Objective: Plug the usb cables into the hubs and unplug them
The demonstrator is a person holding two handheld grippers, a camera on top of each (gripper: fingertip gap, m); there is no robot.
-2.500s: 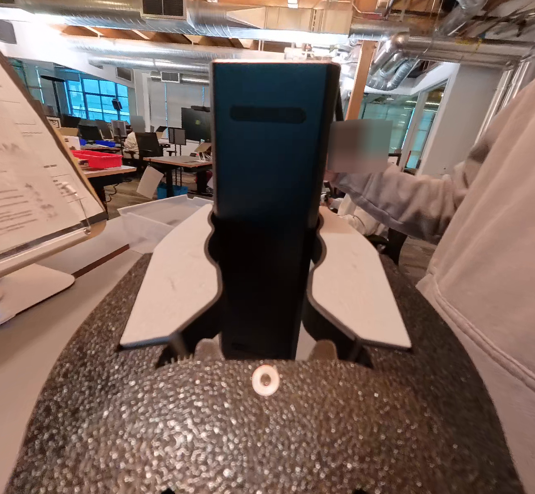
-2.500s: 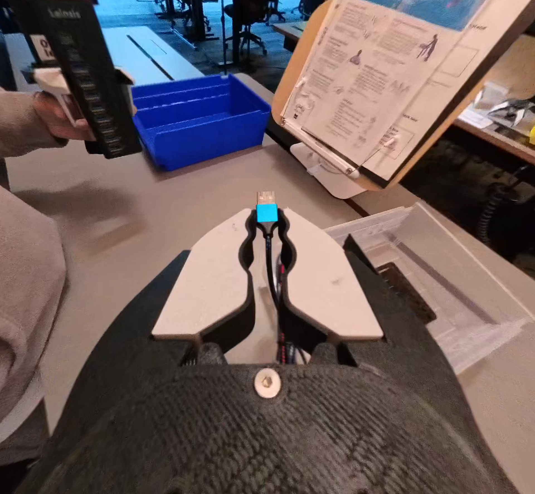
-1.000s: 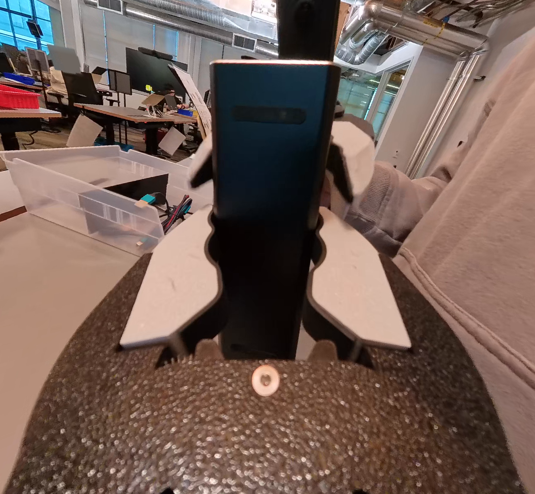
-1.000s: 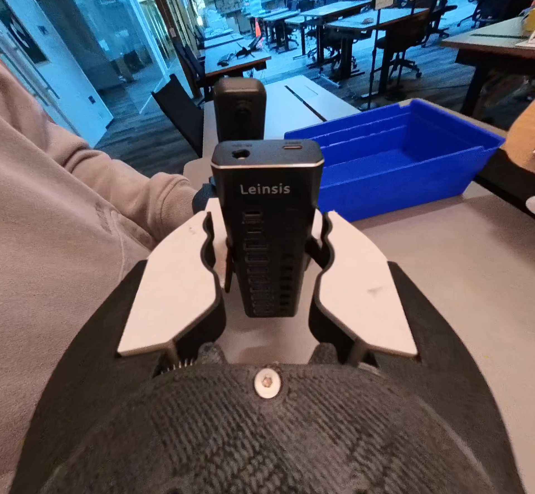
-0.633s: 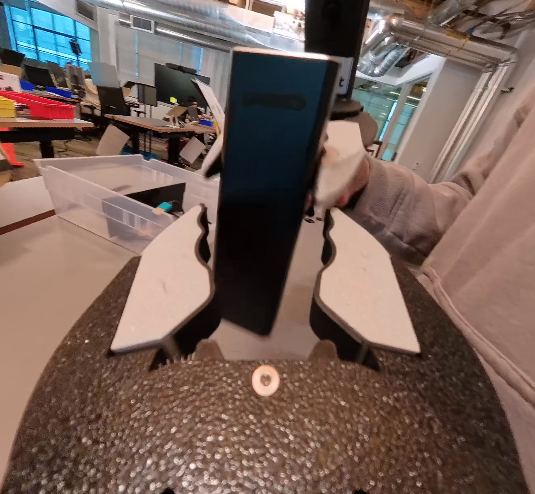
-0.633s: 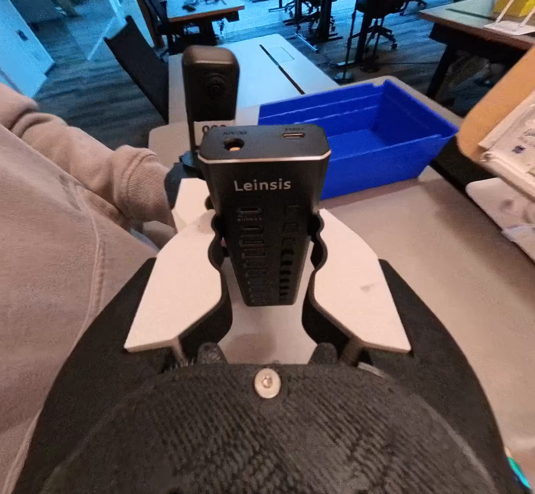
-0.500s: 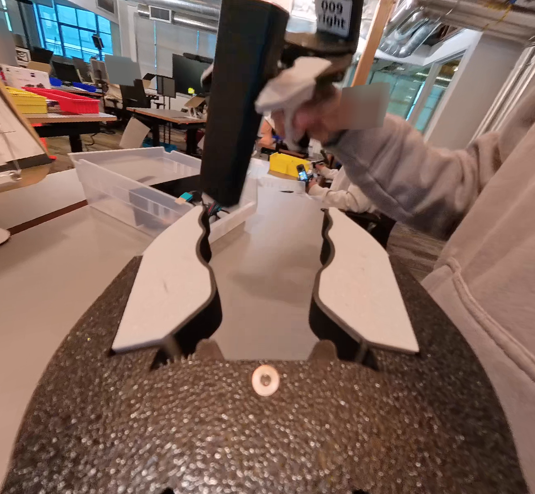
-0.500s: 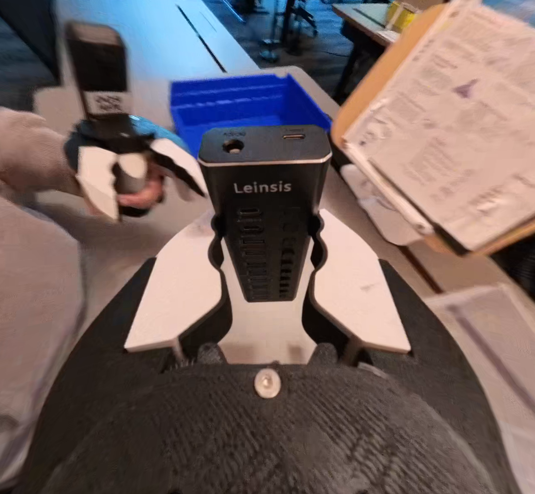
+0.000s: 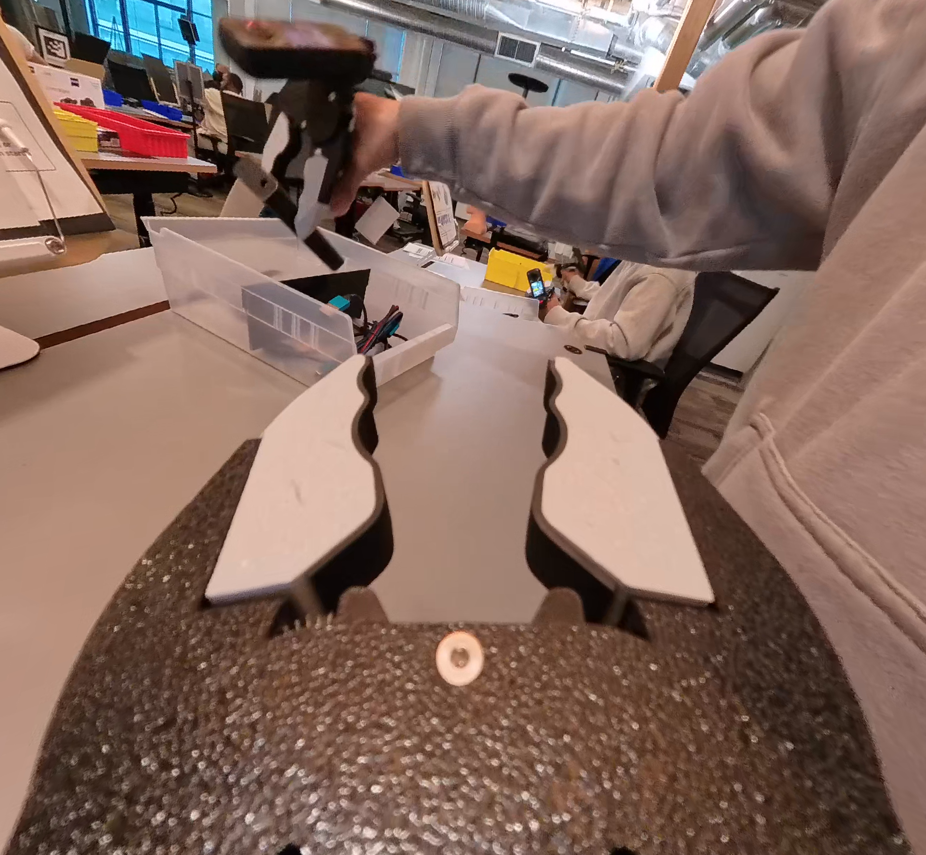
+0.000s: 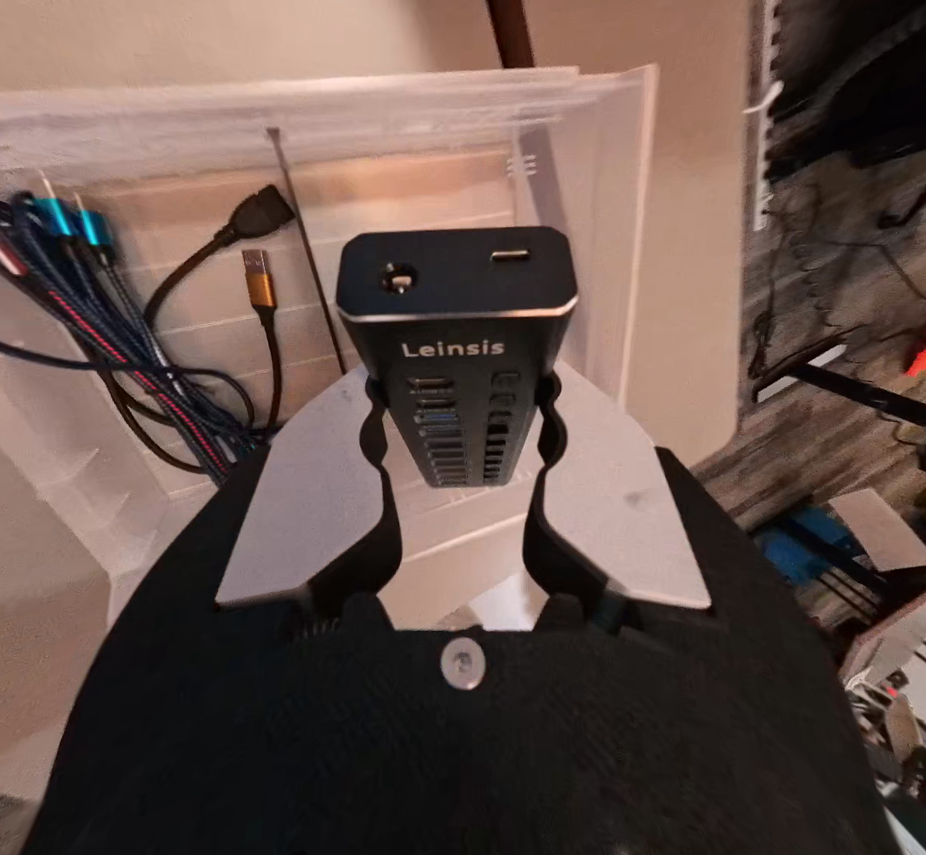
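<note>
My right gripper [image 10: 458, 390] is shut on a black multi-port USB hub [image 10: 453, 349] and holds it, tilted down, above a clear plastic bin [image 10: 351, 89]. A bundle of braided USB cables [image 10: 100, 299] lies in the bin's left part, with blue-tipped plugs, an orange-tipped plug [image 10: 258, 279] and a black socket end [image 10: 260, 214]. In the left wrist view the right gripper [image 9: 295, 179], in a person's hand, holds the hub [image 9: 320, 244] over the bin [image 9: 240, 274]. My left gripper [image 9: 458, 369] is open and empty above the grey table [image 9: 125, 430].
A document stand [image 9: 30, 189] stands at the table's far left. The person's grey sleeve [image 9: 651, 169] crosses the upper right of the left wrist view. Beyond the table's right edge are floor and cables [image 10: 827, 329]. Other desks, bins and a seated person [image 9: 626, 309] are behind.
The hub passed from my left gripper to my right. The left gripper opened and is now empty. The right gripper swung with the hub over the clear bin.
</note>
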